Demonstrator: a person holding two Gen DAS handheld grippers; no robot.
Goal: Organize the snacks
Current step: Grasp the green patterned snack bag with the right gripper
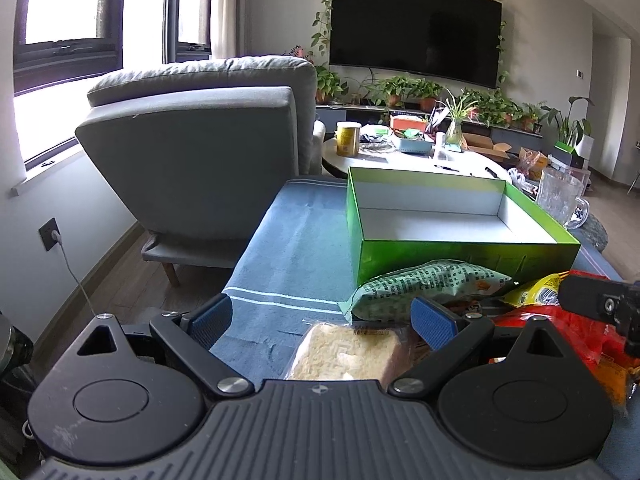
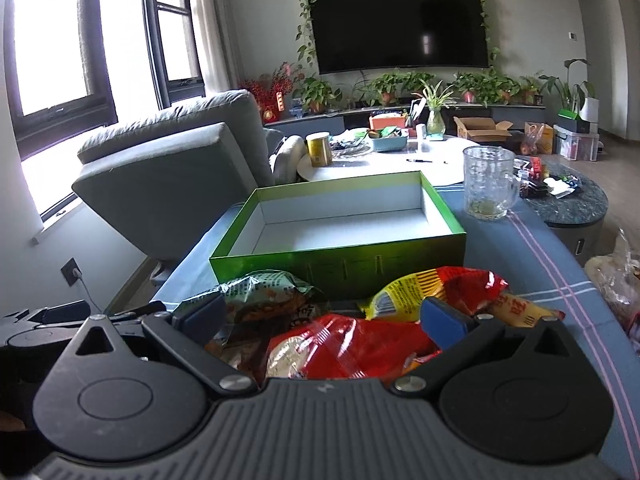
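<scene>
An empty green box (image 1: 460, 256) (image 2: 340, 264) with a white inside stands on the blue cloth (image 1: 296, 248). A pile of snack packs lies in front of it: a green bag (image 1: 424, 288) (image 2: 264, 292), a yellow-and-red pack (image 2: 432, 288), a red pack (image 2: 352, 344) and a clear pack with a pale block (image 1: 348, 354). My left gripper (image 1: 322, 320) is open at the pile's left end, low over the clear pack. My right gripper (image 2: 322, 316) is open above the red pack, its pads pressing nothing. In the left wrist view, the right gripper's finger (image 1: 600, 304) shows at the right edge.
A glass mug (image 2: 488, 184) stands on the cloth right of the box. A grey armchair (image 1: 200, 148) is at the left. Beyond the box sits a cluttered white round table (image 2: 384, 164), with a dark round side table (image 2: 568, 204) at the right. A plastic bag (image 2: 616, 276) lies at the cloth's right edge.
</scene>
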